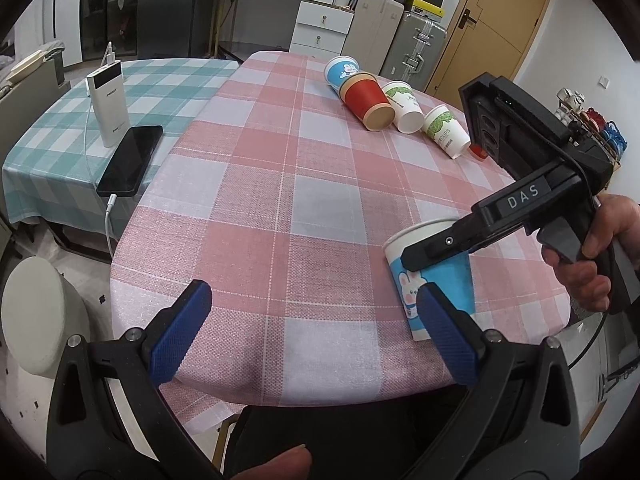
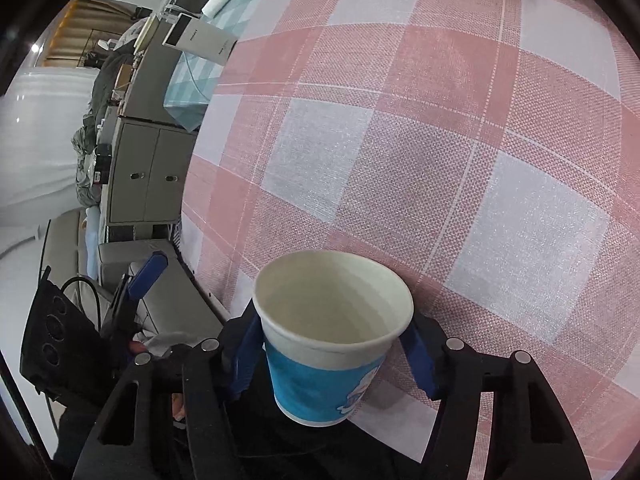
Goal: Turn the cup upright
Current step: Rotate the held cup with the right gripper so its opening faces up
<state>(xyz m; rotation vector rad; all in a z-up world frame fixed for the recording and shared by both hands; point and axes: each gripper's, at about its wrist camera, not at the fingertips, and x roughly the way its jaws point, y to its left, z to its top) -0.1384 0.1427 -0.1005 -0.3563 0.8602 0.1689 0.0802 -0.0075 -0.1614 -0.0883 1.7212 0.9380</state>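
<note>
Left gripper [image 1: 314, 334]: sitting nearest the left wrist camera, jaws standing wide apart with blue pads, hovering over the near edge of the table [image 1: 280, 200], gripping nothing.

Blue cup [image 2: 334, 334]: standing mouth-up at the near right part of the table, white interior showing, a cartoon rabbit printed on its blue wall. In the left wrist view the cup [image 1: 434, 276] is showing just past the left gripper's right finger.

Right gripper [image 2: 334, 338]: its jaws are pinching the blue cup just under the rim, one blue pad on each side of the wall. Whether the cup's base is touching the pink checked cloth cannot be told.

Right hand [image 1: 596, 256]: wrapping the black handle of the right gripper at the right edge of the left wrist view.

Phone [image 1: 130, 160]: lying flat on the teal checked cloth to the left, a white cable plugged into its near end.

Power bank [image 1: 108, 106]: standing upright just behind the phone.

Four paper cups, far side of the table, all lying on their sides: a second blue cup [image 1: 340, 72], a red cup [image 1: 366, 102], and two green-and-white cups [image 1: 402, 104] [image 1: 446, 130], crowding together.
</note>
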